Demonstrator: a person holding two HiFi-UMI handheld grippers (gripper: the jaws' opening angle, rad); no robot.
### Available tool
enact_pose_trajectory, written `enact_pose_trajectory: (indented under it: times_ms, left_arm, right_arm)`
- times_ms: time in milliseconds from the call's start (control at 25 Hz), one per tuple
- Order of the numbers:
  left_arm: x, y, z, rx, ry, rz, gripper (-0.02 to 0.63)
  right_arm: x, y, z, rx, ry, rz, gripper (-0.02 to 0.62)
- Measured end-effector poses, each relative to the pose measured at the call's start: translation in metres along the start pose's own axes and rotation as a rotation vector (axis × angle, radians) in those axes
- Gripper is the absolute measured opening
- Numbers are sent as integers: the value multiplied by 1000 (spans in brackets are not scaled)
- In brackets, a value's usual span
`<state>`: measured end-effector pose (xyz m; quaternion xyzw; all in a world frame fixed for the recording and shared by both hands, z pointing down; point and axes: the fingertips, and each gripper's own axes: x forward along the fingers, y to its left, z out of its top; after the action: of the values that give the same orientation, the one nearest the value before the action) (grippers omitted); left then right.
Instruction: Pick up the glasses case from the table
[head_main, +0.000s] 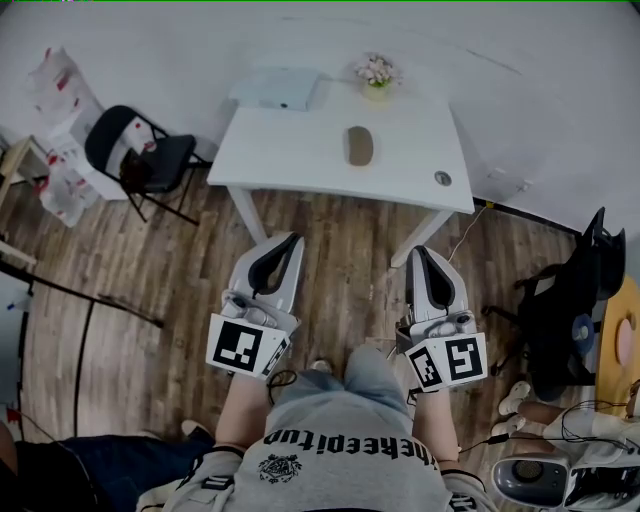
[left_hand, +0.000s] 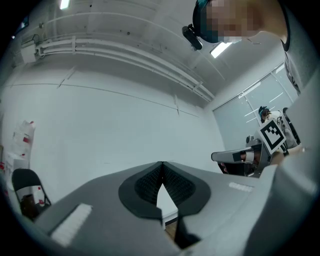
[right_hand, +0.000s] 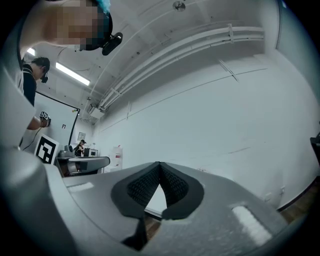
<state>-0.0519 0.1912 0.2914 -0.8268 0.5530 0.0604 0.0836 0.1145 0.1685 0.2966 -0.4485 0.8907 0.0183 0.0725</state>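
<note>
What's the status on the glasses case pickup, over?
Left tool and right tool both shut, empty, short of the table. Glasses case flat mid-table, not yet touched. Nothing blocking the approach.

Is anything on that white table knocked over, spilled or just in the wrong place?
Nothing stands out. The glasses case lies flat near the middle of the table, the flower pot stands upright at the far edge, and a pale box sits left of it. No spill shows.
</note>
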Motion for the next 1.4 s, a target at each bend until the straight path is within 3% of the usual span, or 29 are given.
enact_pose_trajectory:
  times_ms: [560, 1400]
  left_arm:
    - [38, 27, -9, 4, -2, 11, 20]
    - [170, 92, -36, 8, 19, 97, 20]
  right_arm:
    - [49, -25, -10, 10, 13, 5, 3]
    - [187, -111, -23, 25, 35, 91, 3]
